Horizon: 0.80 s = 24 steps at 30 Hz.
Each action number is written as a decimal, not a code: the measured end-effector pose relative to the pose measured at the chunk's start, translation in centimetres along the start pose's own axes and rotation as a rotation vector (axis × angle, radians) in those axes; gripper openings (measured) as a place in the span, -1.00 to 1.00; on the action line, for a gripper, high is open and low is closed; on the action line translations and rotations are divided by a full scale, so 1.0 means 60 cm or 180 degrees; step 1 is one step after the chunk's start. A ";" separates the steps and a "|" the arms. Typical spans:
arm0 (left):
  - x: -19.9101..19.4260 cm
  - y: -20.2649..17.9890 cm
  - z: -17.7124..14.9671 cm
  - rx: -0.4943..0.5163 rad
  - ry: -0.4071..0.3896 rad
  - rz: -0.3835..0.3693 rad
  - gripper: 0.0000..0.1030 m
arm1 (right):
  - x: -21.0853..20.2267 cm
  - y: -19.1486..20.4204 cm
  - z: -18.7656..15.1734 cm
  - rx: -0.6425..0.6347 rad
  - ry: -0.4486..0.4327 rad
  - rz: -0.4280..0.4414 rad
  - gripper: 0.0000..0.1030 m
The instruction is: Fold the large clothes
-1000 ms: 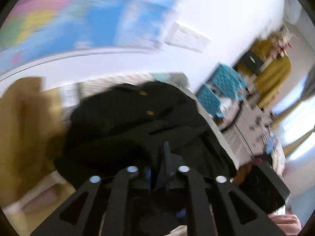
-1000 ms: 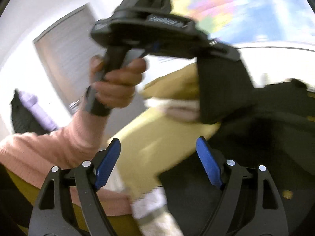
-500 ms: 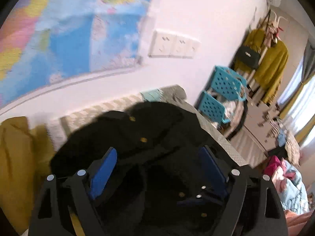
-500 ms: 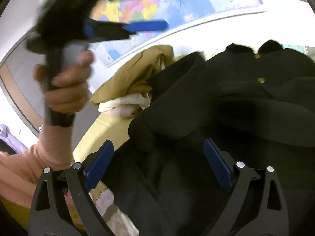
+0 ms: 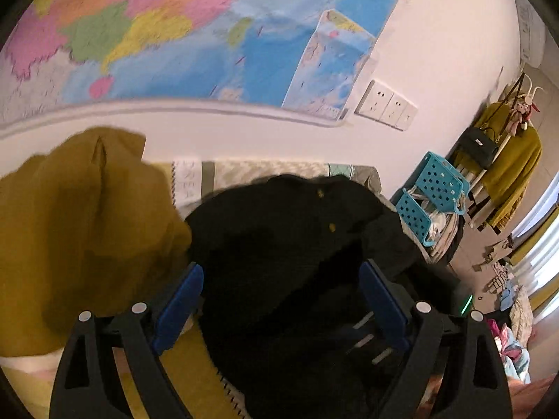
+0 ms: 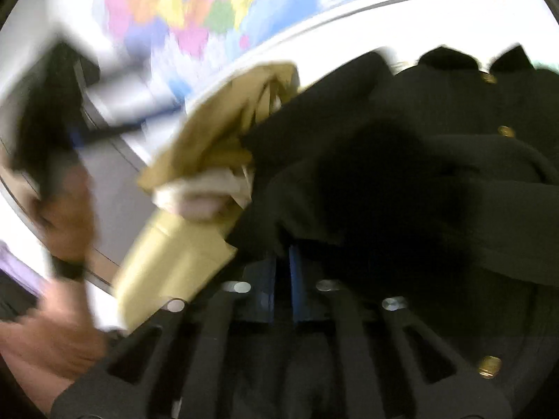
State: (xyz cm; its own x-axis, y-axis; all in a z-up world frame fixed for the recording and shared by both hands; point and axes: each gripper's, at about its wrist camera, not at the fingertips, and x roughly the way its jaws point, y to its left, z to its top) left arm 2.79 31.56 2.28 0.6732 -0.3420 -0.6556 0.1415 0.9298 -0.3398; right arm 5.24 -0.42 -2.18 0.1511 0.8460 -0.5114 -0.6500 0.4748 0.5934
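Black wool coat with brass buttons (image 6: pixel 401 181), pinched at a fold by the right gripper (image 6: pixel 283 272) while the left gripper (image 5: pixel 279 300) hovers spread, could drag the mustard-yellow garment (image 5: pixel 87 216) beside it.

- Large multicoloured wall map (image 5: pixel 195 31), mounted above a white rail.
- White wall socket plates (image 5: pixel 386 105), right of map.
- Turquoise perforated plastic baskets (image 5: pixel 431 197), stacked, near the wall.
- Black handbag (image 5: pixel 478 142) hanging on rack.

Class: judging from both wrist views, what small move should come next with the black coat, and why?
Probably lift the pinched fold across: the right hand-held gripper looks shut on the black brass-buttoned wool coat, while the left hand-held gripper hangs open above it.
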 end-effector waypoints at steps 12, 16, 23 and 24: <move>0.101 -0.002 -0.046 0.0368 0.0364 0.0197 0.70 | -0.286 -0.200 0.014 0.1139 -0.0905 -0.0307 -0.81; 0.144 -0.008 -0.045 0.0446 0.0478 0.0368 0.70 | -0.304 -0.216 -0.005 0.1138 -0.0898 -0.0636 0.42; 0.187 -0.006 -0.041 0.0430 0.0616 0.0430 0.70 | -0.247 -0.159 -0.037 0.0412 -0.0278 -0.0956 0.80; 0.190 -0.005 -0.043 0.0421 0.0630 0.0427 0.70 | -0.242 -0.159 -0.045 0.0391 -0.0190 -0.0991 0.80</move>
State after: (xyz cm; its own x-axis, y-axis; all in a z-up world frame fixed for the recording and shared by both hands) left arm 8.58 27.03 -6.82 0.5392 -0.2225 -0.8123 0.1630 0.9738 -0.1586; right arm 7.23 -17.87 -2.10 0.3739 0.6668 -0.6447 -0.4718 0.7352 0.4868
